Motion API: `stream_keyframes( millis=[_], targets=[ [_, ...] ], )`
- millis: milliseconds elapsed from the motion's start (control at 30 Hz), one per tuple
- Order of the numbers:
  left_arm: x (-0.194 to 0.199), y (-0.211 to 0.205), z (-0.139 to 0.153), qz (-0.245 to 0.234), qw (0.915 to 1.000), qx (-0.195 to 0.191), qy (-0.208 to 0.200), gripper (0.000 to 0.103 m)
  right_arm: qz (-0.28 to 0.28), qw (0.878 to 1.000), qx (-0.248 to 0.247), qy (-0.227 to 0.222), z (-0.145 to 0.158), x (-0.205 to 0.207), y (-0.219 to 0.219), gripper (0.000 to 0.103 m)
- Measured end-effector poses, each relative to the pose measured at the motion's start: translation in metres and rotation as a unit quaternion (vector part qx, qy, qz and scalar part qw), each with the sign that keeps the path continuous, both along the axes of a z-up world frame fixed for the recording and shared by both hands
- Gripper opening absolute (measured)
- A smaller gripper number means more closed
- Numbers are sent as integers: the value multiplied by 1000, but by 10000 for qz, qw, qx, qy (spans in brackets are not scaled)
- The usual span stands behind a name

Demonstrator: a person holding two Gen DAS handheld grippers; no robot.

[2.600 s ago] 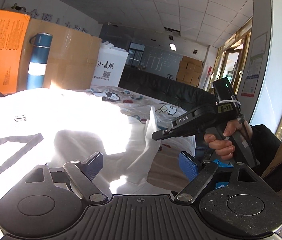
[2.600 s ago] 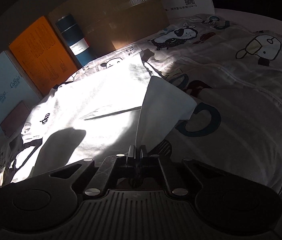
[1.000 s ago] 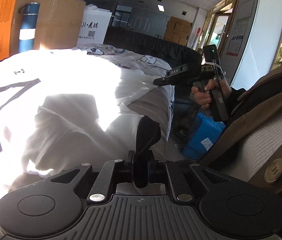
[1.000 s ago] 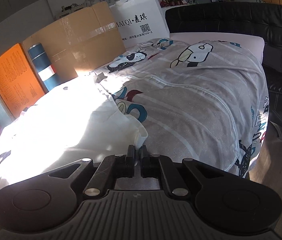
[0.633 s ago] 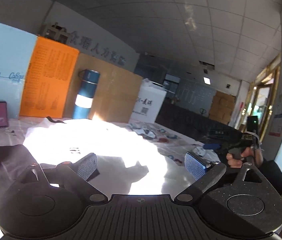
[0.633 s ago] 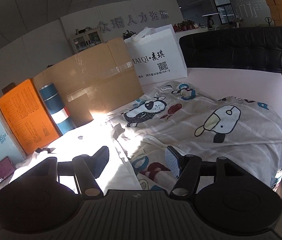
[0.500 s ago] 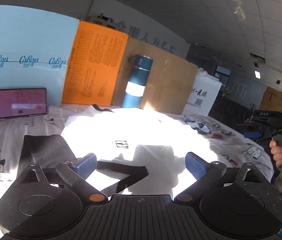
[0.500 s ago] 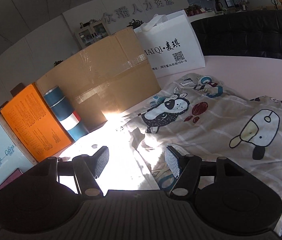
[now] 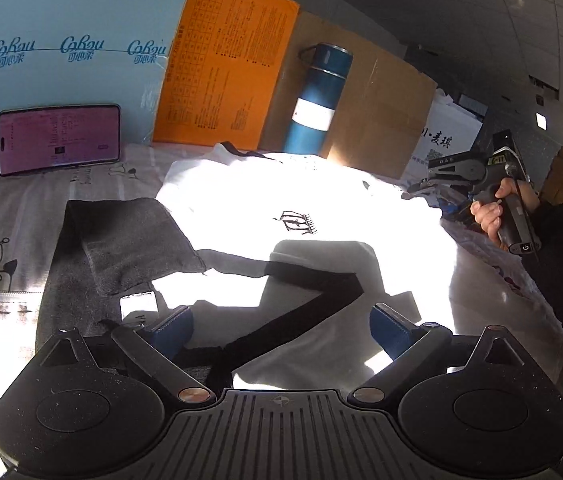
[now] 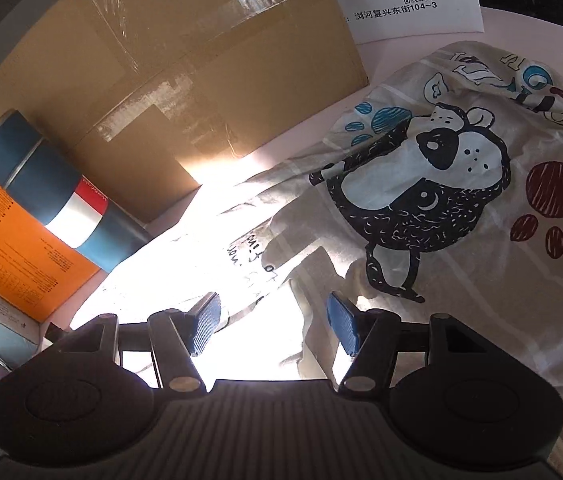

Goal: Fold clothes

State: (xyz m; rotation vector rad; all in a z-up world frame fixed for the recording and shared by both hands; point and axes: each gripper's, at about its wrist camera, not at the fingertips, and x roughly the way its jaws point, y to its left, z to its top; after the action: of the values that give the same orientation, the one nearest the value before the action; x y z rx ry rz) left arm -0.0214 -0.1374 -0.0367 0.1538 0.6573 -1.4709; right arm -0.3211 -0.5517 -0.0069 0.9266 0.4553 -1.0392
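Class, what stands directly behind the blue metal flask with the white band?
Behind the blue metal flask stand an orange printed board and a brown cardboard box; the flask hides where they meet.

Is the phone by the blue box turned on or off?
On. The phone leans against the light blue box with its screen lit pink and purple, with small writing on it that is too tiny to read.

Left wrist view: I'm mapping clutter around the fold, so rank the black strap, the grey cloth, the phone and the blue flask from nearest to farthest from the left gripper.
1. Black strap: between the open jaws of the left gripper.
2. Grey cloth: just beyond, to the left.
3. Phone and blue flask: both at the back, phone far left, flask centre; too close to call.
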Motion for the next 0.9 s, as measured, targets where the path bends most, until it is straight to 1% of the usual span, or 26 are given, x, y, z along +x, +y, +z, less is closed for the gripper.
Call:
stream_keyframes(
  millis=[33, 67, 133, 167, 267, 300, 333, 400, 433, 500, 533, 567, 633, 700, 767, 833, 900],
  targets=[
    [1, 0, 0, 0, 10000, -1, 26, 97, 114, 9999, -57, 64, -3, 0, 1, 55],
    [1, 0, 0, -1, 10000, -5, 28, 97, 197, 9993, -228, 230, -5, 1, 5, 53],
    [1, 0, -1, -6, 10000, 12, 24, 97, 336, 9955, -614, 634, -6, 2, 14, 53],
    [1, -1, -1, -5, 10000, 27, 19, 97, 363, 9919, -808, 915, -8, 3, 17, 53],
    [0, -1, 0, 2, 10000, 26, -4, 97, 201, 9794, -1251, 1573, -12, 8, 23, 53],
    [1, 0, 1, 18, 10000, 5, -25, 97, 74, 9780, -1312, 1618, -10, 6, 25, 53],
    [2, 2, 2, 42, 10000, -29, -60, 97, -74, 9777, -1348, 1611, -7, 4, 27, 53],
    [6, 9, 8, 176, 9995, -148, -198, 97, -341, 9792, -1466, 1360, 9, -8, 38, 54],
    [11, 15, 12, 314, 9988, -257, -276, 97, -472, 9796, -1528, 1218, 17, -15, 43, 56],
    [23, 29, 20, 705, 9960, -418, -358, 97, -520, 9791, -1796, 801, 40, -35, 70, 64],
    [30, 36, 24, 930, 9938, -454, -394, 97, -508, 9777, -1933, 639, 49, -45, 85, 71],
    [36, 42, 26, 1152, 9914, -415, -469, 97, -456, 9755, -2085, 535, 58, -54, 101, 78],
    [43, 49, 26, 1432, 9867, -166, -754, 98, -291, 9697, -2391, 403, 70, -69, 136, 86],
    [43, 53, 23, 1483, 9833, 60, -1051, 99, -16, 9646, -2592, 483, 71, -76, 169, 87],
    [40, 55, 18, 1448, 9800, 270, -1340, 100, 303, 9592, -2734, 655, 66, -81, 198, 92],
    [35, 50, 12, 1384, 9756, 515, -1625, 102, 628, 9544, -2798, 826, 55, -83, 222, 94],
    [30, 45, 7, 1341, 9701, 753, -1878, 102, 1088, 9472, -2837, 1022, 38, -81, 247, 96]
  ],
)
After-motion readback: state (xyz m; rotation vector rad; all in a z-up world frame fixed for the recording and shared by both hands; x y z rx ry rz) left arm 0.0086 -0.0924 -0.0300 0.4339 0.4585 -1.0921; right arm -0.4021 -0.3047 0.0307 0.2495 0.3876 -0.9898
